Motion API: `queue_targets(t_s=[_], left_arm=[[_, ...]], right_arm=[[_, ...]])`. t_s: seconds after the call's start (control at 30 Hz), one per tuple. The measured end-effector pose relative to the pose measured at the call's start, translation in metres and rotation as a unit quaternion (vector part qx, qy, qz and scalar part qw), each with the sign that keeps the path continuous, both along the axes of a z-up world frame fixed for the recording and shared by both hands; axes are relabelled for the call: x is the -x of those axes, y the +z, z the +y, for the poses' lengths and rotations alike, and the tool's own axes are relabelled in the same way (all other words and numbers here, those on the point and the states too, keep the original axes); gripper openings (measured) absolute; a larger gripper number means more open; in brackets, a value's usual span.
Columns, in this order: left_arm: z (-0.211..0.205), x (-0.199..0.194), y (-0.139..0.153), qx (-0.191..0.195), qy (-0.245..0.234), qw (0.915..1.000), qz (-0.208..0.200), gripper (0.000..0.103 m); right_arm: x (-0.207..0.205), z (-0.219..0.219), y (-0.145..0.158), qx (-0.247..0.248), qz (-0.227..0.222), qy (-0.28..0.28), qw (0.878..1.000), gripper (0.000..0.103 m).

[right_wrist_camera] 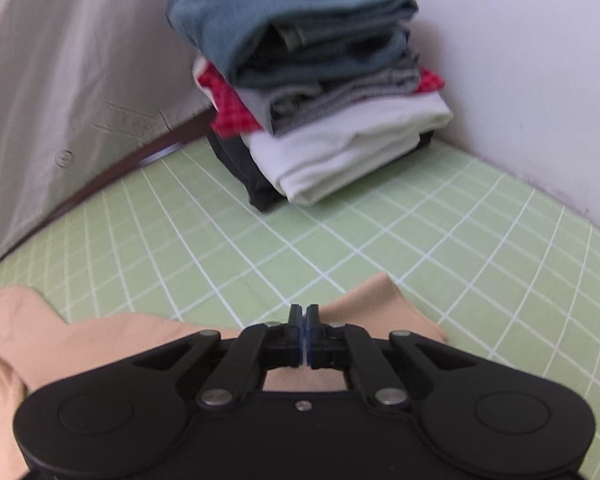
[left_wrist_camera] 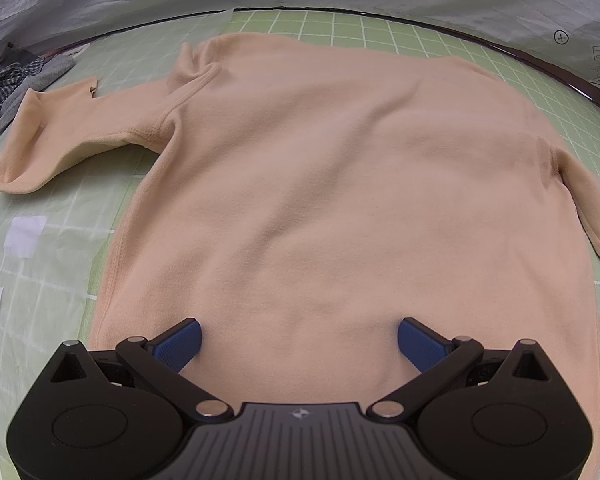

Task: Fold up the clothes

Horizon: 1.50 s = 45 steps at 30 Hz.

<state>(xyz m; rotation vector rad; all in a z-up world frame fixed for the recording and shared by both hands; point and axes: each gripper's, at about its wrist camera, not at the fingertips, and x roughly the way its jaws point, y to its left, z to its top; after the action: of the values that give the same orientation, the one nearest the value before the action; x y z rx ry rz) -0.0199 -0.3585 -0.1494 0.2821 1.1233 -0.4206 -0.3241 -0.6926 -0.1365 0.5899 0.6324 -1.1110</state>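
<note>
A peach fleece sweater (left_wrist_camera: 320, 184) lies flat on the green grid mat (left_wrist_camera: 52, 264), collar at the far end, one sleeve (left_wrist_camera: 60, 136) stretched left, the other off to the right. My left gripper (left_wrist_camera: 299, 342) is open, its blue pads (left_wrist_camera: 178, 344) above the sweater's near hem, holding nothing. In the right wrist view my right gripper (right_wrist_camera: 304, 334) has its jaws pressed together over the peach sleeve (right_wrist_camera: 364, 304), which lies on the mat; the frames do not show whether cloth is pinched between them.
A stack of folded clothes (right_wrist_camera: 320, 92) stands in the far corner of the mat (right_wrist_camera: 420, 240) by white walls. A heap of unfolded plaid and grey garments (left_wrist_camera: 8, 84) lies at the far left. White tape patches (left_wrist_camera: 24, 236) mark the mat.
</note>
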Motion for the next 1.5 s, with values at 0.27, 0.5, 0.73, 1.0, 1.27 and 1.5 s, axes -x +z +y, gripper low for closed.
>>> queue_targets(t_s=[0.27,0.5,0.73,1.0,1.27,1.5], left_arm=[[0.002,0.006,-0.001,0.008,-0.003,0.9998,-0.016,0.103],[0.005,0.009,-0.002,0.015,-0.012,0.9994,-0.028,0.103],[0.006,0.010,-0.003,0.018,-0.011,0.9993,-0.033,0.103],[0.005,0.009,-0.002,0.017,-0.009,0.9993,-0.032,0.103],[0.006,0.008,-0.002,0.018,-0.012,0.9993,-0.031,0.103],[0.007,0.009,-0.002,0.019,-0.017,0.9991,-0.032,0.103]], right_arm=[[0.030,0.050,0.014,-0.001,-0.012,0.021,1.000,0.000],[0.048,0.048,0.005,-0.015,-0.009,0.002,1.000,0.006],[0.056,0.015,-0.010,-0.026,0.000,-0.025,0.999,0.043],[0.051,0.001,-0.024,-0.039,0.018,-0.040,0.998,0.054],[0.054,0.030,-0.021,-0.039,0.017,-0.010,0.999,0.007],[0.083,0.075,-0.001,-0.071,-0.045,-0.028,0.996,0.007]])
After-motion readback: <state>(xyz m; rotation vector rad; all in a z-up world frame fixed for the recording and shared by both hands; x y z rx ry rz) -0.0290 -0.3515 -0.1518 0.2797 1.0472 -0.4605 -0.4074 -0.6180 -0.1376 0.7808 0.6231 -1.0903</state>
